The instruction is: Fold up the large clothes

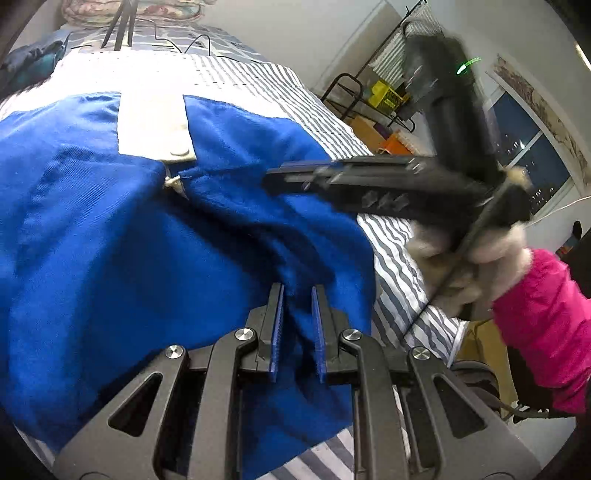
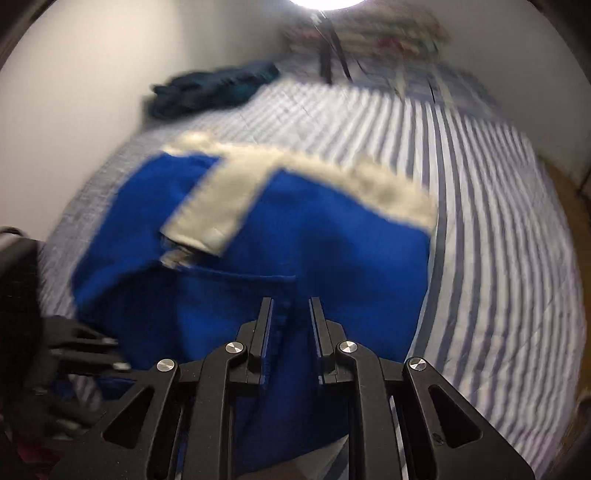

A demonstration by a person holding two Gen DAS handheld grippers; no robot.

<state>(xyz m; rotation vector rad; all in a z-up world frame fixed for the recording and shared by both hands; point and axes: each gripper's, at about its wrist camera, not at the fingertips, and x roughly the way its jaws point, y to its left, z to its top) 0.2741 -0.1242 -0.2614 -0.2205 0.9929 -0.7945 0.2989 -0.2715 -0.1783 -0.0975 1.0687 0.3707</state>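
Note:
A large blue garment (image 1: 110,229) with a white placket and white collar trim lies on a striped bed; it also shows in the right wrist view (image 2: 295,229). My left gripper (image 1: 297,291) is over the garment's near right edge, jaws a little apart with blue cloth between them. My right gripper (image 2: 290,301) hangs over the garment's near part, jaws a little apart, with blue cloth under and between them. The right gripper also shows blurred in the left wrist view (image 1: 273,179), held by a hand in a pink sleeve above the garment's right side.
The striped bedcover (image 2: 498,221) spreads to the right and far side. A dark teal garment (image 2: 214,88) lies at the far left by the wall. Tripod legs (image 1: 120,26) and folded bedding stand at the head of the bed. A rack and boxes (image 1: 384,96) stand right of the bed.

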